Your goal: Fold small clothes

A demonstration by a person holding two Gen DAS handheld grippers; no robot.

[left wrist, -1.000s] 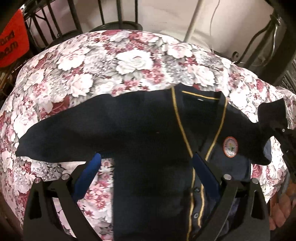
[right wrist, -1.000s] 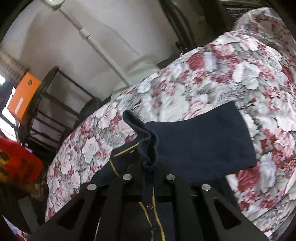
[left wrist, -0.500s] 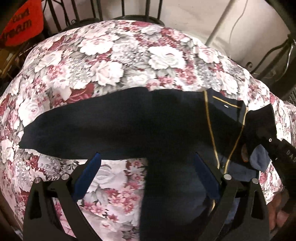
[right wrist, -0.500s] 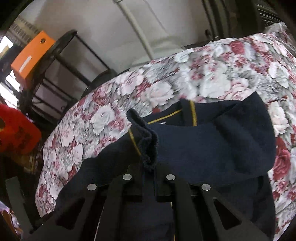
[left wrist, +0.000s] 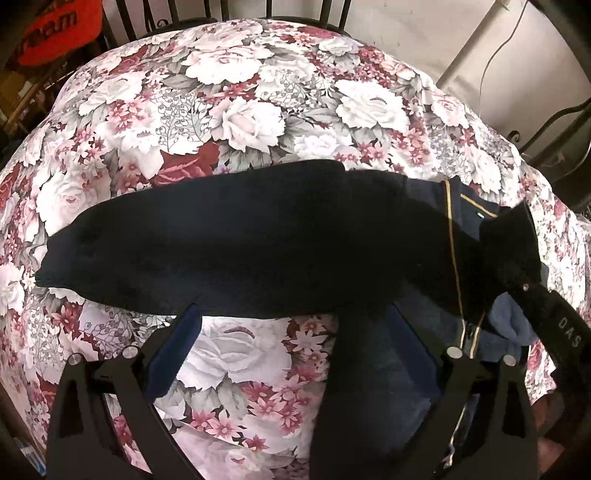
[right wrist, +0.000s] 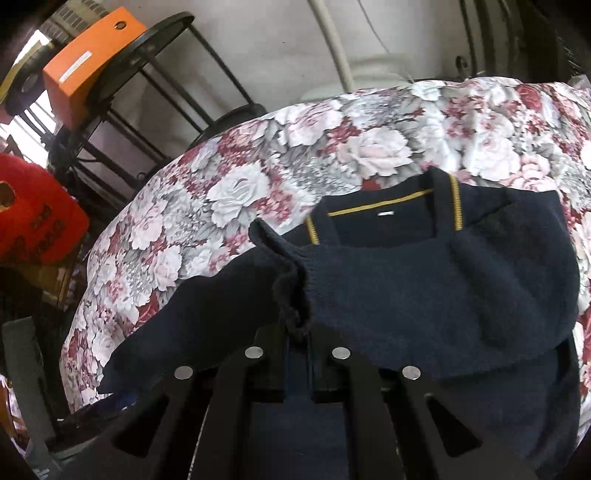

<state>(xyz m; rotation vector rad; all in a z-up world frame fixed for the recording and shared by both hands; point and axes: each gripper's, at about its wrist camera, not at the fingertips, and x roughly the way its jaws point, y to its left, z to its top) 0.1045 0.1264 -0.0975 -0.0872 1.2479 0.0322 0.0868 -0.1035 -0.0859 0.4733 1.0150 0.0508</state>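
Note:
A small navy cardigan (left wrist: 369, 251) with yellow trim lies on the flowered tablecloth (left wrist: 258, 110). Its left sleeve (left wrist: 166, 247) stretches flat toward the left. My left gripper (left wrist: 291, 332) hangs open just above the cloth, one blue pad under that sleeve and the other over the cardigan's body, with nothing clamped. My right gripper (right wrist: 297, 332) is shut on the cuff (right wrist: 291, 291) of the right sleeve (right wrist: 443, 295), which is drawn across the chest below the collar (right wrist: 384, 210). In the left wrist view, the right gripper (left wrist: 532, 291) shows at the right edge.
A black metal rack (right wrist: 155, 74) with an orange box (right wrist: 88, 62) and a red bag (right wrist: 33, 214) stand beyond the table's left edge. Black chair backs (left wrist: 221, 14) and a white pipe (right wrist: 332, 44) are behind. A lighter blue cloth (left wrist: 513, 325) shows beside the cardigan.
My right gripper has carried the right sleeve leftward over the cardigan's front, covering the round badge. My left gripper has shifted left, from the cardigan's body toward the spread left sleeve.

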